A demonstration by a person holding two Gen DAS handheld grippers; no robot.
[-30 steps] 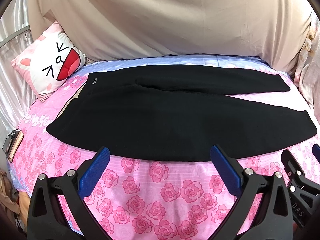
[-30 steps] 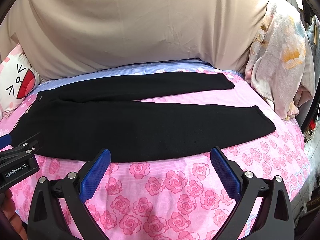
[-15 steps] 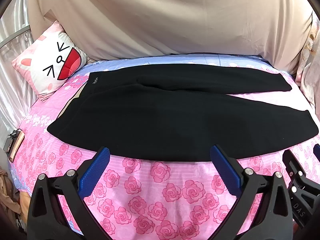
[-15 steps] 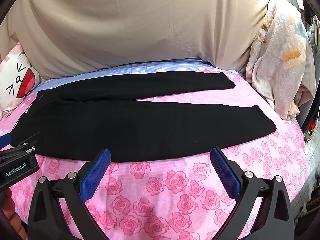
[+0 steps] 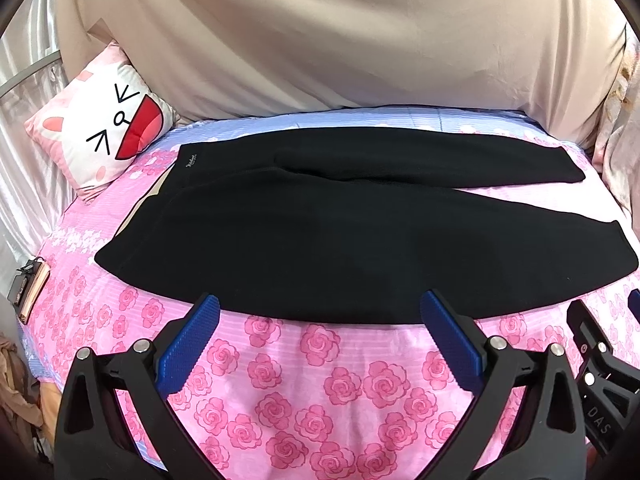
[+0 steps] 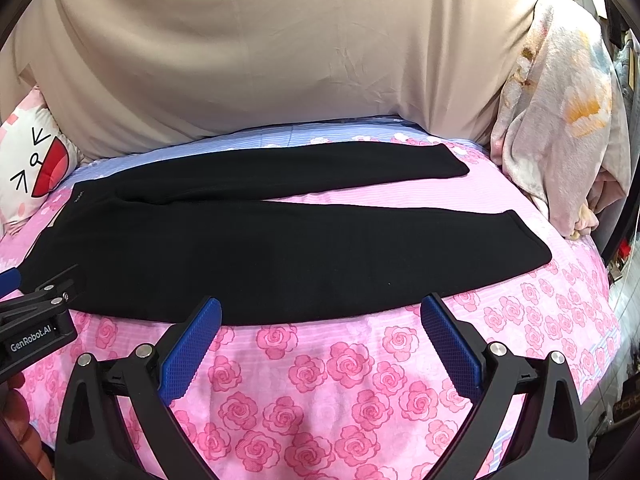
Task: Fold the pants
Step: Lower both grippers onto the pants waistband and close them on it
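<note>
Little is changed since the earlier frames: only a slight drift of both views is seen. Black pants [image 5: 320, 236] are spread flat on the rose-print bedsheet [image 5: 340, 400], waistband at the left near a cartoon pillow [image 5: 104, 136], legs reaching right. Both the left gripper [image 5: 320, 344] and right gripper [image 6: 320, 344] are held apart, empty, above the near edge.

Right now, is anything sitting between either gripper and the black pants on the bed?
Nothing visible. Only bare rose-print bedsheet lies between the open left gripper, the open right gripper and the near edge of the pants.
</note>
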